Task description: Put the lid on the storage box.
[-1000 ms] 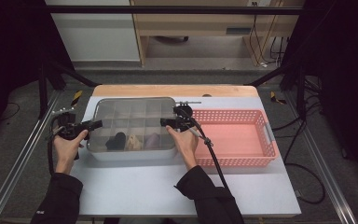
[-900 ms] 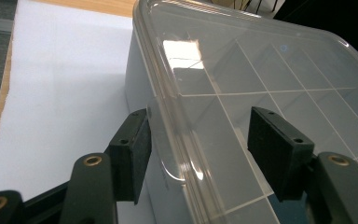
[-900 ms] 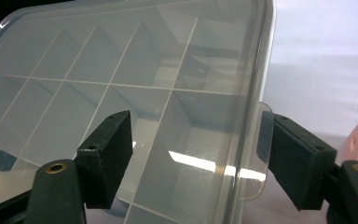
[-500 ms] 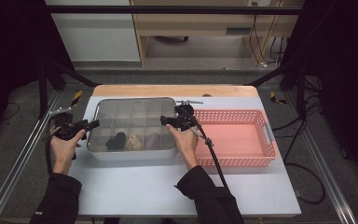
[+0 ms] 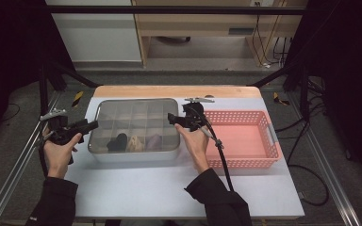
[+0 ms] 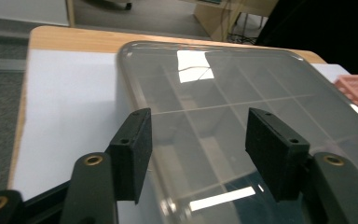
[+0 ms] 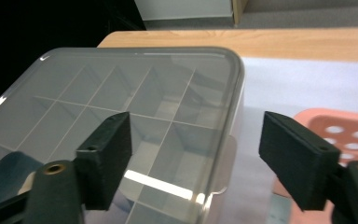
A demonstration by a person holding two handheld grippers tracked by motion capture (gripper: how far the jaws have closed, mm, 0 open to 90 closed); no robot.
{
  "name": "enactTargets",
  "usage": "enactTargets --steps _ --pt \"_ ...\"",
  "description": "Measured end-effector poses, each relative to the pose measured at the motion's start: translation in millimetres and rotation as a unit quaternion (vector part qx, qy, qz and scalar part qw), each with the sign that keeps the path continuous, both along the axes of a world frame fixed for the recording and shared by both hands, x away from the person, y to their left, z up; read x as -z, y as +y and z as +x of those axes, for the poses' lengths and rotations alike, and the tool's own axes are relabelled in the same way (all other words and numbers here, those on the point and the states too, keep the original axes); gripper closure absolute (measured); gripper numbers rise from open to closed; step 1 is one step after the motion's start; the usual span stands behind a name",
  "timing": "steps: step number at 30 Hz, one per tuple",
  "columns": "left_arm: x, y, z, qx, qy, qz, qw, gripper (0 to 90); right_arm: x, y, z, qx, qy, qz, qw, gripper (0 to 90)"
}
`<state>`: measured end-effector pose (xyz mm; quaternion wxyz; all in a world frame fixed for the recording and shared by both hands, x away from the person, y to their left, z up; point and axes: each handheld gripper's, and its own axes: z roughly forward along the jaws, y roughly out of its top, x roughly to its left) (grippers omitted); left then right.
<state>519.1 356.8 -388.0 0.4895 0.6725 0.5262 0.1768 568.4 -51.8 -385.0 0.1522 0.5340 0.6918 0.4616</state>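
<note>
Socks (image 5: 133, 142) in organizer box (image 5: 136, 106), high view.

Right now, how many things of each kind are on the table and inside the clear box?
Clear lidded divider box: 1
Pink basket: 1
Small rolled items in the box's near row, a black one, a tan one, a purplish one: 3
Hand-held grippers, left gripper, right gripper: 2
Total: 7
</note>
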Motion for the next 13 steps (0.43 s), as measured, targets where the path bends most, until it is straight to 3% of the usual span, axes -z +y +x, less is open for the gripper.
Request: enactTargets --steps 3,8,13 --pt "-1.7 -7.0 -8.6 0.023 -0.012 -0.006 0.9997 46.9 -8.2 -9.3 -8.2 -0.009 -0.013 -0.005 0.9999 33.2" --pt "5.7 -16.8 -24.2 0.042 -0.021 0.009 0.9989 54.9 -14.5 -30.7 -22.3 -0.017 -0.023 -0.01 0.9995 41.7" --pt "7.1 -18.9 -41.9 0.055 -0.028 0.011 0.9981 55.9 -16.1 -51.3 -40.7 -0.034 -0.038 -0.025 0.9984 42.4"
